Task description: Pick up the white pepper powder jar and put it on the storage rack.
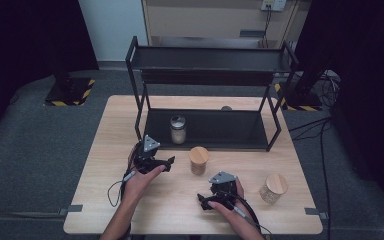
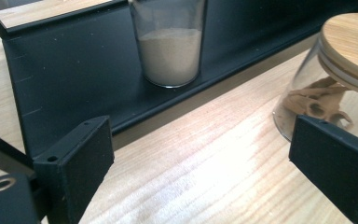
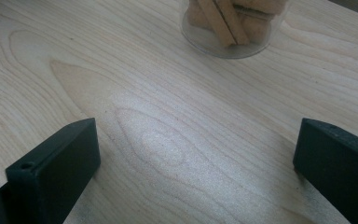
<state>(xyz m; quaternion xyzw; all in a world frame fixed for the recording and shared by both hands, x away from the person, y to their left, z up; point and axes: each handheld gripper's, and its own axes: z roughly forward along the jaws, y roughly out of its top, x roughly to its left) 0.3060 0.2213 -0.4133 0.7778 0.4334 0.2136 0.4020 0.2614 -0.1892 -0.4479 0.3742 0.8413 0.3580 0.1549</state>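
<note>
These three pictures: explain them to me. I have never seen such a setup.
A person at a wooden table holds a hand-held two-jaw clamp in each hand: the left gripper and the right gripper. The top picture looks down from above; the other two come from cameras riding on each gripper. A black shelf holds a metal-lidded jar. Two wooden-lidded jars stand on the table, the middle jar and the right jar. Both grippers are open and hold nothing.

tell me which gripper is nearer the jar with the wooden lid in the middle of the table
Left. The left gripper sits just left of the middle jar; the right gripper is further, toward the person.
</note>
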